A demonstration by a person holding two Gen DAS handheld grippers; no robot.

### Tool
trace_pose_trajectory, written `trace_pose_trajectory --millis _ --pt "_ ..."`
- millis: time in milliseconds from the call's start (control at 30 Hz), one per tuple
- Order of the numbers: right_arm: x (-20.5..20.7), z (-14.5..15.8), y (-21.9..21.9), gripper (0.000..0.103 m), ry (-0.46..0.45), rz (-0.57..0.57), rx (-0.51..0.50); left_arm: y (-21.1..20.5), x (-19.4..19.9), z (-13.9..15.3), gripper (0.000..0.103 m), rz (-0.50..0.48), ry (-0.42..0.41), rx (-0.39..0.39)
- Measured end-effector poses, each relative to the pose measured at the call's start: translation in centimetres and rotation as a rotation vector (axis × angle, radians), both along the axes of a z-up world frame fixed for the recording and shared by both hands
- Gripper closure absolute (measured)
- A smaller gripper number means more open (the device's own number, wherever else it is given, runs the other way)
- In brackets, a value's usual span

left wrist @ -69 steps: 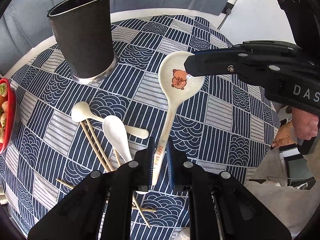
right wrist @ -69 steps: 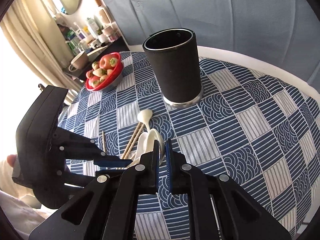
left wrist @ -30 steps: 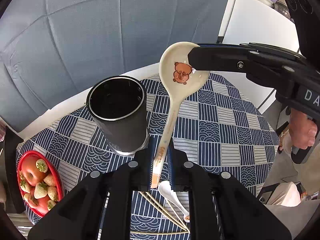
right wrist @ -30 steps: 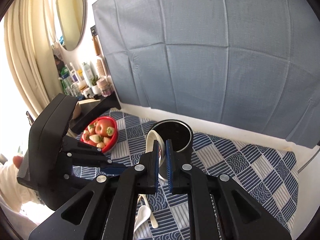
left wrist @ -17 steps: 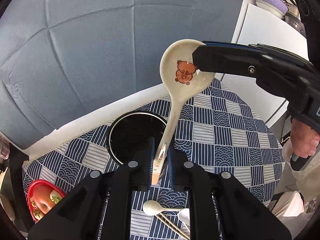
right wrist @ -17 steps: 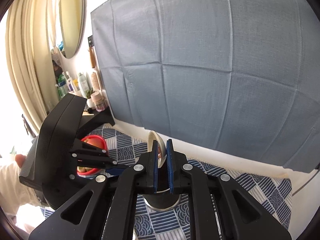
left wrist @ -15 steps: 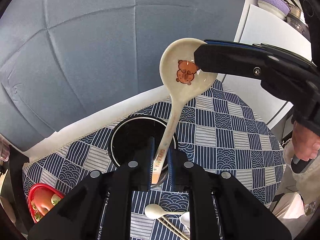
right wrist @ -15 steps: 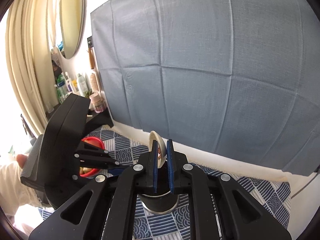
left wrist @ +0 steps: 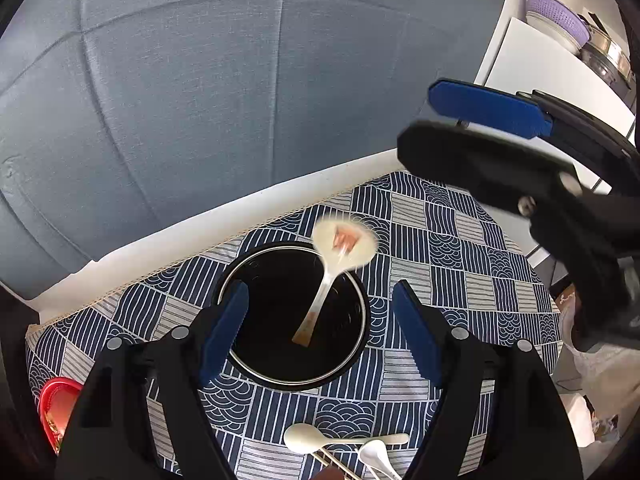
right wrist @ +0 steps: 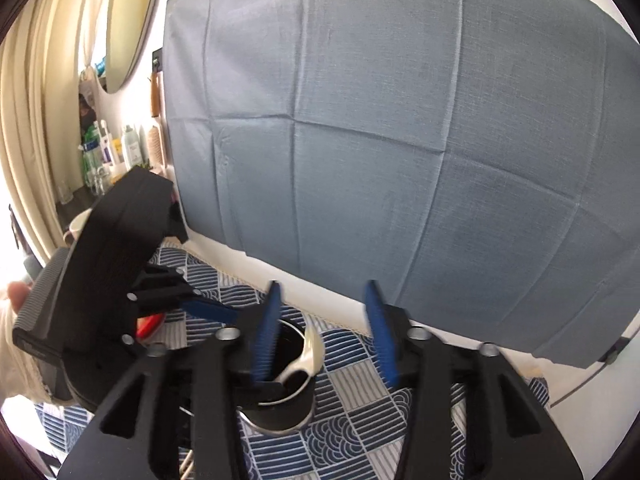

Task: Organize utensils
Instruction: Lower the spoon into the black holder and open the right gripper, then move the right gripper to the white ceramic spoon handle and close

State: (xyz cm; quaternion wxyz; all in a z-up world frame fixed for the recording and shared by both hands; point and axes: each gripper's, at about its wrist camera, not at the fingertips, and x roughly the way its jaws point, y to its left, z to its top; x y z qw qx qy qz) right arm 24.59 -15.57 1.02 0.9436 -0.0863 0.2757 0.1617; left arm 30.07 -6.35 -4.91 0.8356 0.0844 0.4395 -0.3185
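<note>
The cream soup spoon with a bear print [left wrist: 338,258] is free of both grippers and blurred, its handle down inside the black utensil holder [left wrist: 276,364], its bowl over the far rim. In the right wrist view the spoon [right wrist: 306,356] stands in the holder [right wrist: 280,412]. My left gripper [left wrist: 320,326] is open above the holder's mouth. My right gripper [right wrist: 326,330] is open above it too, and shows at the right of the left wrist view [left wrist: 472,128].
Two white spoons [left wrist: 316,440] and chopsticks [left wrist: 332,464] lie on the blue patterned tablecloth [left wrist: 440,240] in front of the holder. A red fruit bowl [left wrist: 56,404] sits at the left edge. A grey backdrop hangs behind the table.
Both grippers have opened and let go of the bear spoon. It has dropped handle-first into the black holder.
</note>
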Motion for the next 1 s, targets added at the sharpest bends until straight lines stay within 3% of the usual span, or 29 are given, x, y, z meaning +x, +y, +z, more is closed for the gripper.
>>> trace_pose_trajectory --millis 67,100,133,400,1000 --pt "-0.2 -0.2 -0.6 0.038 0.000 -0.020 -0.003 0.5 -0.2 -0.5 0.022 0.024 0.016 0.007" --pt "-0.2 -0.4 -0.9 0.025 0.002 -0.043 -0.007 0.9 -0.3 -0.8 0.019 0.041 0.016 0.011" --pt "-0.3 -0.6 -1.2 0.019 -0.004 -0.066 -0.008 1.3 -0.5 -1.1 0.018 0.054 0.020 0.019" --pt "-1.0 -2.6 -2.4 0.017 0.071 -0.102 0.000 3.8 -1.9 -3.0 0.015 0.134 0.051 0.063" --pt "-4.3 -7.9 0.0 0.017 0.247 0.041 -0.062 7.6 -7.4 -7.4 0.012 0.188 0.102 0.181"
